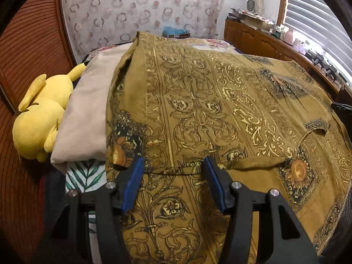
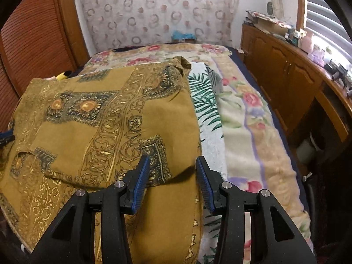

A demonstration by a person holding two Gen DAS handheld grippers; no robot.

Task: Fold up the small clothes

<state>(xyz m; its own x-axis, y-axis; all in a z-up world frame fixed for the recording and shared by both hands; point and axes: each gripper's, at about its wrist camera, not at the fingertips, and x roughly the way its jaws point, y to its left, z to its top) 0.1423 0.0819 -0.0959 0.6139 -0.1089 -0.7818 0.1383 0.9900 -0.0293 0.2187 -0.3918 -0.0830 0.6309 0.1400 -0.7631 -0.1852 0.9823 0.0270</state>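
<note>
A mustard garment with gold and black ornament [image 1: 209, 99] lies spread over the bed, its near part folded over along a hem that runs across just ahead of my left gripper [image 1: 173, 160]. That gripper hangs over the fabric near its left side. Its blue pads [image 1: 134, 180] stand apart and do not press the cloth. In the right wrist view the same garment [image 2: 88, 110] fills the left half. My right gripper [image 2: 172, 158] is open over its right edge, with a fold of cloth below the gap and nothing pinched.
A yellow plush toy [image 1: 41, 118] and a beige cushion [image 1: 88, 114] lie left of the garment. A palm-leaf cloth [image 2: 204, 101] and a floral blanket [image 2: 253, 132] cover the bed on the right. A wooden cabinet [image 2: 286, 77] runs along the right wall.
</note>
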